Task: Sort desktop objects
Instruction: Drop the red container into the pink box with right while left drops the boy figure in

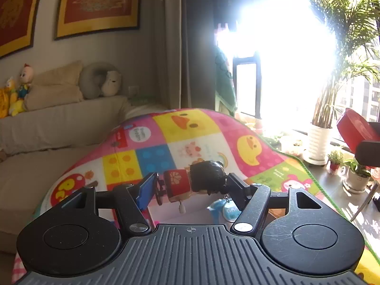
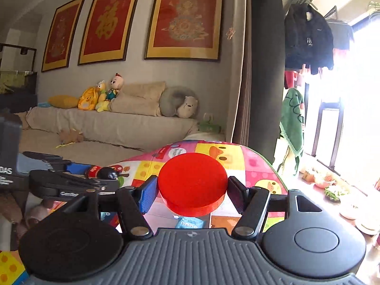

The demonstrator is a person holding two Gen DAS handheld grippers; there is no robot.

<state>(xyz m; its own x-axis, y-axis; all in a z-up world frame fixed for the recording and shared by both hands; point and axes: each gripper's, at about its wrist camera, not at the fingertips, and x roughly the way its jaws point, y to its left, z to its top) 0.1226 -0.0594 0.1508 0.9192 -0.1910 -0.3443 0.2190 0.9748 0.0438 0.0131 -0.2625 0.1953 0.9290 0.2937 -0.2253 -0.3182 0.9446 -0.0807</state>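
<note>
A: Start on your left. Your left gripper (image 1: 190,186) is pinching a small wooden doll figurine with a red painted body and glossy black hair (image 1: 194,182), lying sideways between the blue pad and the black one, both pads pressed on it. It hangs in the air above the bright patchwork cartoon play mat (image 1: 166,142), not resting on anything.

B: So that one is already picked up?

A: Yes, by the look of it you're in the carry step, not the grasp. Below the doll you can see the pale rim of what looks like a white box (image 1: 190,213) with a light blue trinket (image 1: 220,207) in it; I can't tell if that's the doll's destination.

B: And the right?

A: Your right gripper (image 2: 192,191) is clamped on a flat round red plastic disc, like a lid or puck (image 2: 192,181), gripped across its width and also lifted clear of the mat. In the left wrist view the same disc shows at the far right edge, tilted.

B: What does the next move need?

A: Both hands are loaded, so each item needs a place. Pick the container for each, bring the jaws low over it, and only then spread them. The doll is held at head and foot, so it may swing or roll on release; set it down rather than drop it. Keep the two grippers apart, since they sit near each other in the right wrist view
</note>
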